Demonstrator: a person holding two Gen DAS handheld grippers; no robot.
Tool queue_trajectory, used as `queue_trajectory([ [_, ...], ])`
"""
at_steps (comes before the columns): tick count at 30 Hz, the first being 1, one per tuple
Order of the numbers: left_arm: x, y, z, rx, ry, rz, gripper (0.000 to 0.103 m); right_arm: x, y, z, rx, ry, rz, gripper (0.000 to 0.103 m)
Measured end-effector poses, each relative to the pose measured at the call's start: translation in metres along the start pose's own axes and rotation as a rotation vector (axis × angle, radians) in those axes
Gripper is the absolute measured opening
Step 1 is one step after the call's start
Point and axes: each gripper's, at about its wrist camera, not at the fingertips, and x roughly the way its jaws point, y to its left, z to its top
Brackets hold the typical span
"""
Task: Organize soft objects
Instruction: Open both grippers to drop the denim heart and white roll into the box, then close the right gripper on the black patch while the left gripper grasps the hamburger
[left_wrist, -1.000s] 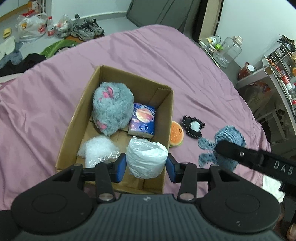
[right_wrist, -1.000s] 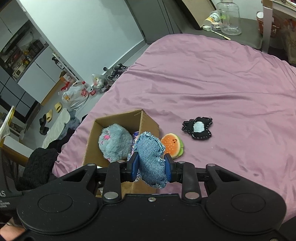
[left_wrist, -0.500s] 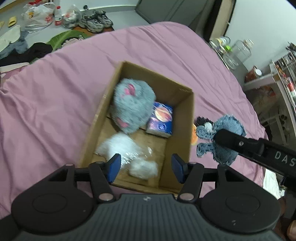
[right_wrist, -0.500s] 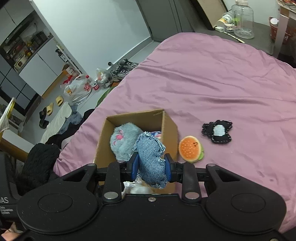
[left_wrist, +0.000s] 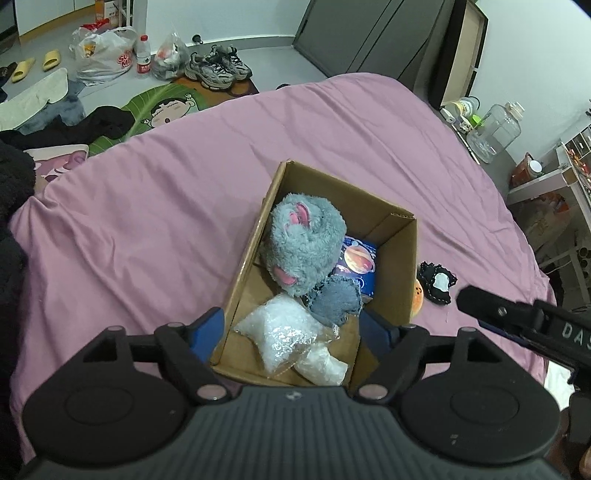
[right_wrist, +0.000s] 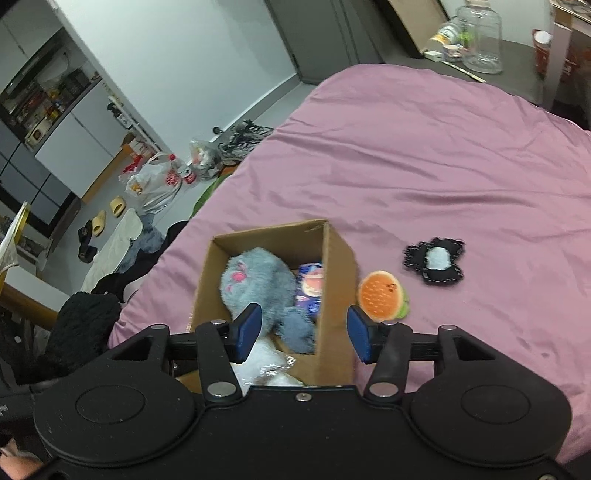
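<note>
Both grippers spread wide, holding nothing: left gripper and right gripper over box on pink bed. Denim toy lies inside box beside grey plush. Burger toy and black patch outside on bed.

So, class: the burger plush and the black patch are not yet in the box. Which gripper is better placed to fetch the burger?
Probably the right gripper: open, empty, with the burger plush just ahead of its right finger. The left gripper hangs over the cardboard box, whose wall hides most of the burger.
</note>
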Motion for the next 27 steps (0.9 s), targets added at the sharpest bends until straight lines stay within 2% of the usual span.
queue_trajectory([
  [10,-0.002,-0.028,-0.004,0.033,-0.010,0.012,0.079,-0.010,-0.041,-0.006,0.052,-0.006,-0.008,0.052],
  [24,0.002,-0.090,-0.014,0.097,-0.058,0.047,0.079,-0.021,-0.103,-0.002,0.130,-0.037,0.019,0.051],
  [27,0.007,-0.102,-0.015,0.110,-0.059,0.056,0.076,-0.021,-0.116,-0.001,0.146,-0.035,0.033,0.049],
])
